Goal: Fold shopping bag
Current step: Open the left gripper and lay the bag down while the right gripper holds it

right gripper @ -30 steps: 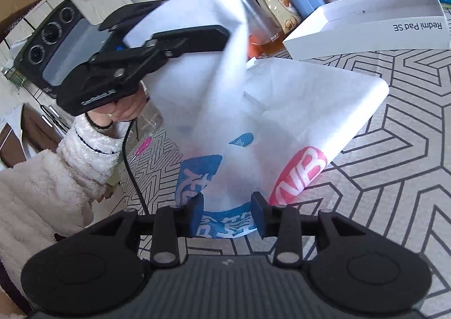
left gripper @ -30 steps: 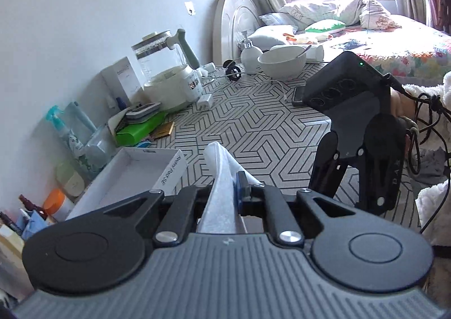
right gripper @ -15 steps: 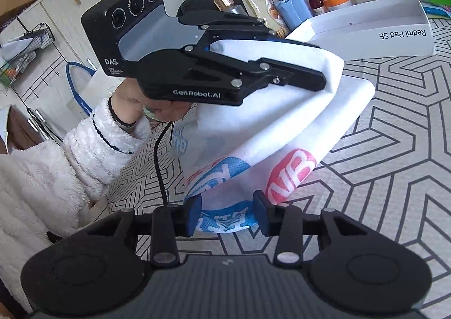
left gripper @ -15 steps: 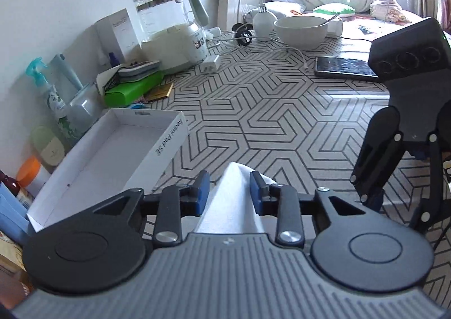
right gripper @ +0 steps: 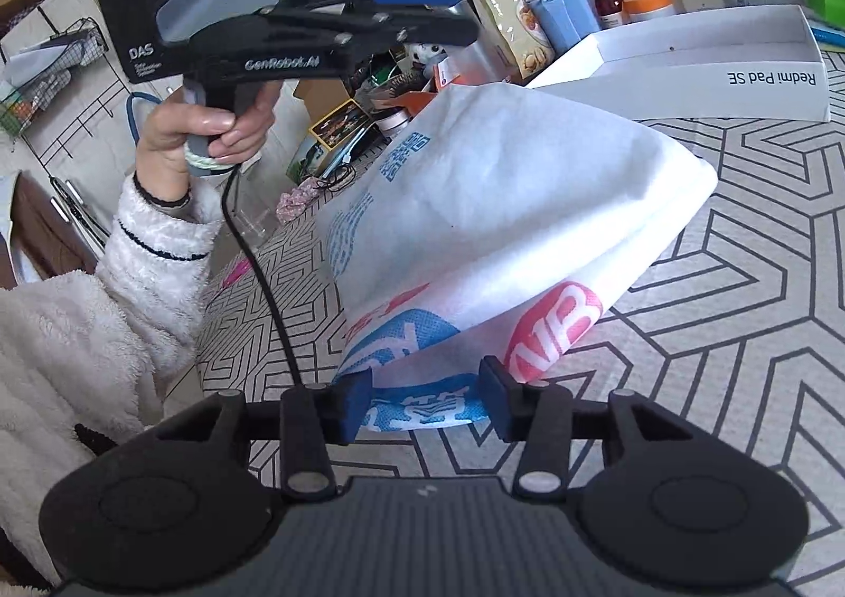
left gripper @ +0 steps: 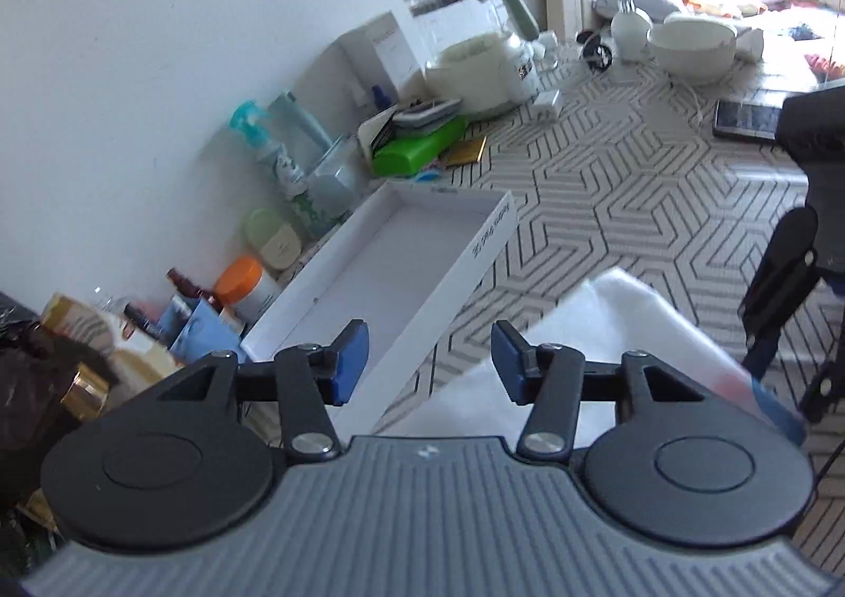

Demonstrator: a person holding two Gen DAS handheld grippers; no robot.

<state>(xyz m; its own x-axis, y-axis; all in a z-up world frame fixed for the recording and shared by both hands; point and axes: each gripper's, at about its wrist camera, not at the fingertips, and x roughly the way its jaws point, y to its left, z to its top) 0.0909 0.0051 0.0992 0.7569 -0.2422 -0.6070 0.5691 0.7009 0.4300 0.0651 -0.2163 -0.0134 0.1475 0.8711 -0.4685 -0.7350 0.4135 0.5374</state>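
Observation:
The white shopping bag [right gripper: 507, 206] with blue and pink print lies folded over on the patterned table; its white top also shows in the left wrist view [left gripper: 623, 333]. My left gripper [left gripper: 429, 360] is open and empty, raised above and left of the bag; it shows from the side in the right wrist view [right gripper: 422, 11]. My right gripper [right gripper: 426, 399] is open, its jaws on either side of the bag's near blue edge without pinching it.
A white open box [left gripper: 401, 269] lies beyond the bag, also in the right wrist view [right gripper: 713, 64]. Bottles, jars and snack bags [right gripper: 554, 11] crowd the wall side. A kettle [left gripper: 475, 64], a bowl [left gripper: 692, 48] and a phone [left gripper: 744, 119] stand farther off.
My left gripper has opened, let go of the bag's upper edge and lifted away to the left. The bag's top layer has dropped onto the lower half. The right gripper has stayed put.

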